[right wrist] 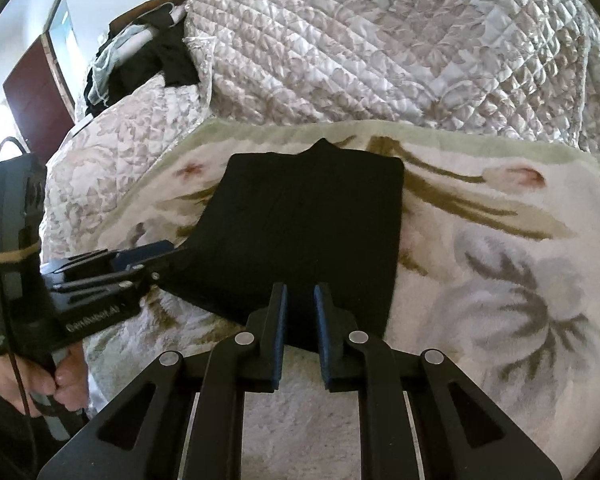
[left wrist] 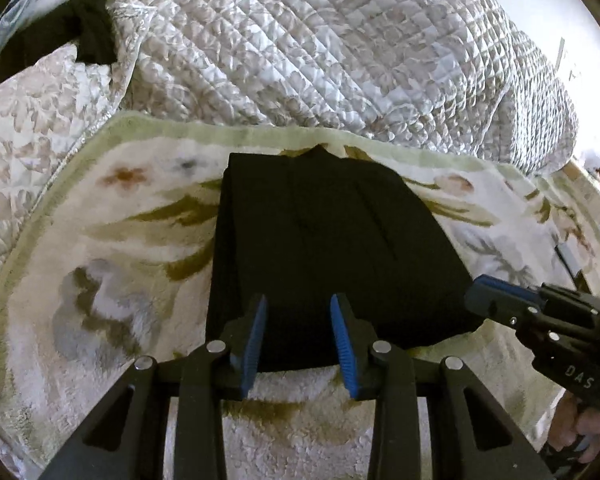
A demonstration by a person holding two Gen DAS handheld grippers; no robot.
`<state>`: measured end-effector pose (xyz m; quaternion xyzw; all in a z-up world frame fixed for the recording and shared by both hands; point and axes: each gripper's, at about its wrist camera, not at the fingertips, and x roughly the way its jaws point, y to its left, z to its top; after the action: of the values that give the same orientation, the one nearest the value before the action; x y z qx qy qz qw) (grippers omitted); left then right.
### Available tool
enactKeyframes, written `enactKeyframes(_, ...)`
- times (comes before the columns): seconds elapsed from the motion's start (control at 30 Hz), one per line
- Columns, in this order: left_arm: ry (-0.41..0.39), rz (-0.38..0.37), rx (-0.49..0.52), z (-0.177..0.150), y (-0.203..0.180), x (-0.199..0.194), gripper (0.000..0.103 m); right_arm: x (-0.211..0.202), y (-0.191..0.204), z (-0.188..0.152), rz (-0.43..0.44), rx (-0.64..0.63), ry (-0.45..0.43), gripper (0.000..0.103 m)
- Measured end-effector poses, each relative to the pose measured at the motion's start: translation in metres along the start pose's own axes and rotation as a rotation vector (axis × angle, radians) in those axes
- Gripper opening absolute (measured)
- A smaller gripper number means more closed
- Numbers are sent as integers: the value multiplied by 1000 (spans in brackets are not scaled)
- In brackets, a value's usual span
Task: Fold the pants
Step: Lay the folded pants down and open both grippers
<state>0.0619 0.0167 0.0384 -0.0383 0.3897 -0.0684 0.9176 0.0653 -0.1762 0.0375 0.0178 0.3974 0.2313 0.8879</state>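
Observation:
The black pants (left wrist: 324, 248) lie folded into a flat rectangle on a fleecy floral blanket (left wrist: 112, 264); they also show in the right wrist view (right wrist: 304, 232). My left gripper (left wrist: 299, 300) is open and empty, its blue pads over the near edge of the pants. My right gripper (right wrist: 300, 288) is open with a narrower gap, empty, over the near right part of the pants. The right gripper shows at the right of the left wrist view (left wrist: 484, 284). The left gripper shows at the left of the right wrist view (right wrist: 168, 252), at the pants' near left corner.
A quilted grey-white bedspread (left wrist: 320, 40) is heaped behind the blanket. A pile of dark and pale clothes (right wrist: 140, 60) lies at the far left. A dark red door (right wrist: 36, 96) stands beyond. The blanket (right wrist: 500, 280) stretches to the right.

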Motion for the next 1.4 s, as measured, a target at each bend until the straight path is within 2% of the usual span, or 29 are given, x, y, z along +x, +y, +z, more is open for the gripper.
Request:
enactKeyframes(0.13,11,-17,-24,-2,6,6,36,18,-2,-5,-23,3,60,14)
enactKeyframes(0.4,12,-18,-19,-3,5,6,36,13,-4,-6,-32,5,42,14)
enactKeyframes(0.5,11,-16,-15,-3,5,6,36,13,-9,-8,-55,11,45,22)
enactKeyframes(0.73,11,3,-21,-4,9,5,36,5,-13,-10,-66,26,39,22)
enactKeyframes(0.83,34,-20,-77,-6,20,5,39,2,-19,-14,-72,45,36,22)
enactKeyframes(1.0,10,27,-70,-14,23,-7,39,-6,-21,-21,-79,52,38,23)
enactKeyframes(1.33,12,43,-68,-37,11,-23,39,-25,-12,-40,-82,56,36,23)
enactKeyframes(1.4,13,54,-58,-41,7,-23,43,-27,-6,-43,-95,34,33,24)
